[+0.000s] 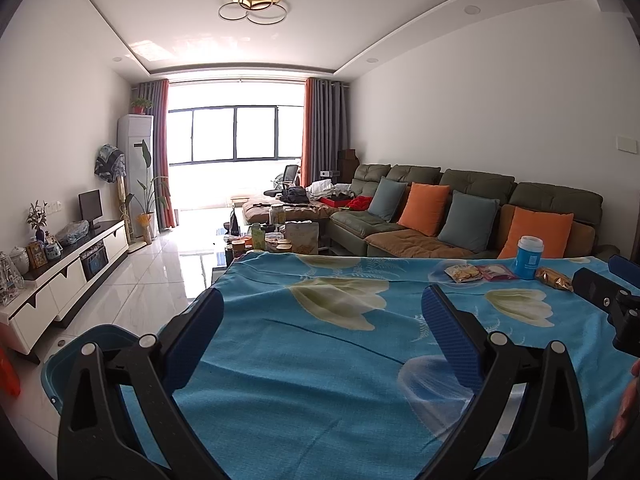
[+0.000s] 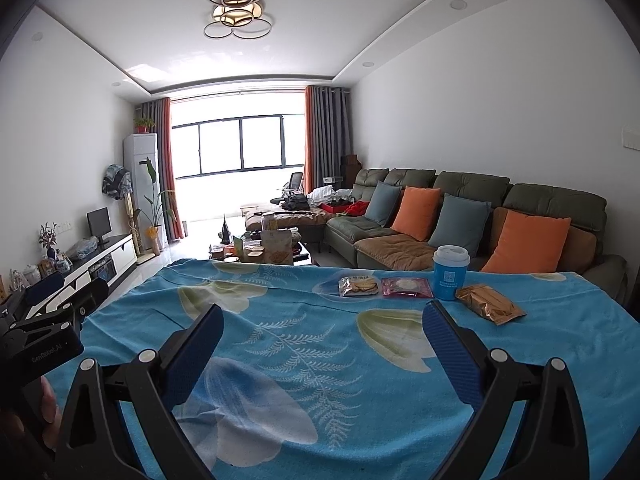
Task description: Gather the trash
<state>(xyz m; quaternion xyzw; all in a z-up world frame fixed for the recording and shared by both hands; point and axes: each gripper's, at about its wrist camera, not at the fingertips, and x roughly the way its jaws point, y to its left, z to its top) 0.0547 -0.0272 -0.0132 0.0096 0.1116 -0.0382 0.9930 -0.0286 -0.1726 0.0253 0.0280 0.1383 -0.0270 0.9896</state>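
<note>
On the table's blue flowered cloth (image 2: 320,340), at the far right, lie a clear biscuit packet (image 2: 359,285), a pink wrapper (image 2: 407,287), a gold foil wrapper (image 2: 489,305) and a blue paper cup with a white lid (image 2: 450,272). The left wrist view shows them too: packet (image 1: 463,273), pink wrapper (image 1: 498,271), cup (image 1: 529,257), gold wrapper (image 1: 555,279). My left gripper (image 1: 322,312) is open and empty over the near left of the cloth. My right gripper (image 2: 322,330) is open and empty, short of the trash.
A blue bin (image 1: 80,354) stands on the floor at the table's left edge. Beyond the table are a cluttered coffee table (image 2: 260,250), a sofa with cushions (image 2: 460,224) on the right and a TV cabinet (image 1: 68,272) on the left.
</note>
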